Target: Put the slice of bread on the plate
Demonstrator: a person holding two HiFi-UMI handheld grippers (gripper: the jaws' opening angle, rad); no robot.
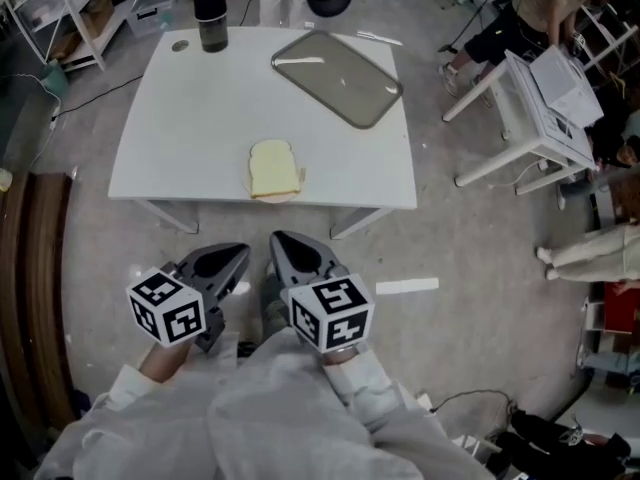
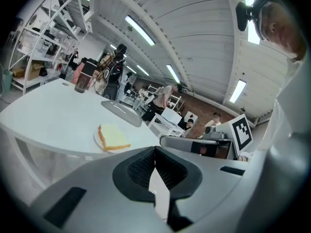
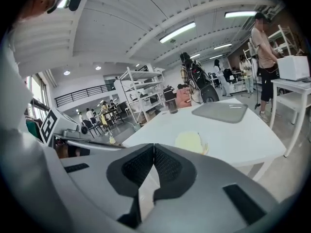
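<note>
Left tongs (image 1: 238, 256) and right tongs (image 1: 283, 243), both closed tight and empty, hang short of the surface (image 1: 200, 98). The bread slice (image 1: 275, 168) sits on the plate (image 2: 96, 138) at the near edge, where 1 clumsy nudge could tip it off.

Bright, even light from the ceiling strip lights (image 3: 177, 32); glare streaks the tray (image 1: 337, 76) on the white counter (image 1: 190, 128). Both gripper views bow at the edges, corners black, left tool (image 2: 155, 152) soft up close.

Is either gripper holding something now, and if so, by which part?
Nothing is held. The left gripper and the right gripper are both shut and empty; the slice of bread lies on the plate, untouched.
</note>
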